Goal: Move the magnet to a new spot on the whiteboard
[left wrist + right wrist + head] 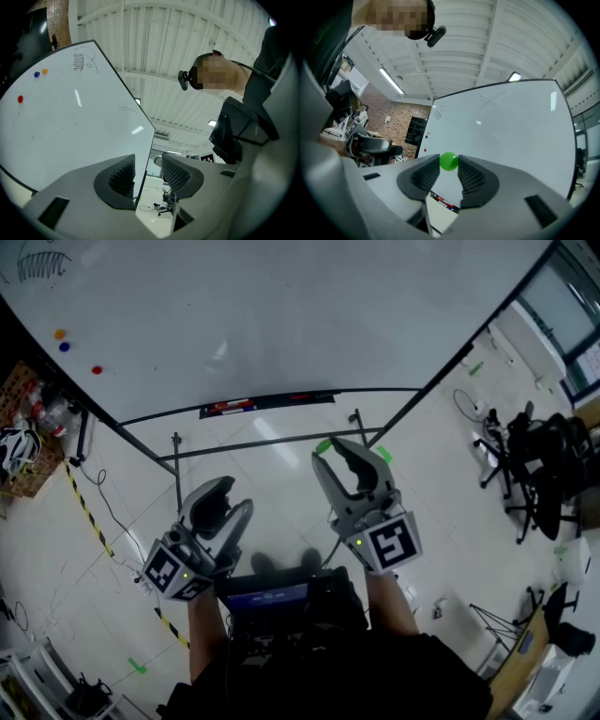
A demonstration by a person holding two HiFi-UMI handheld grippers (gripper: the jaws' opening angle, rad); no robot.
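My right gripper (pixel 448 167) has its two jaws pressed on the small round green magnet (pixel 449 161), one pad on each side, right at the tips. The magnet is not on the large white whiteboard (pixel 281 315). It sits in the air in front of the whiteboard, clearly apart from its surface, and in the right gripper view it appears before the lower left part of the board. So I judge the first part of the task as done: the magnet is taken off and is in my grip.

My left gripper (pixel 147 164) has its jaws apart with nothing between them. It points up past the right edge of the whiteboard and has no part in the work now.

What is left is the placing. I must bring the magnet to the whiteboard at a free place, let it stick, and then open the right jaws and draw back. The board offers much bare white area. Only its upper left corner is occupied, by a small orange magnet (pixel 60 335), a small blue magnet (pixel 64 347) and a small red magnet (pixel 97 369) a little below them. The black marker tray (pixel 267 404) lies along the bottom edge of the whiteboard, so I would go above it.
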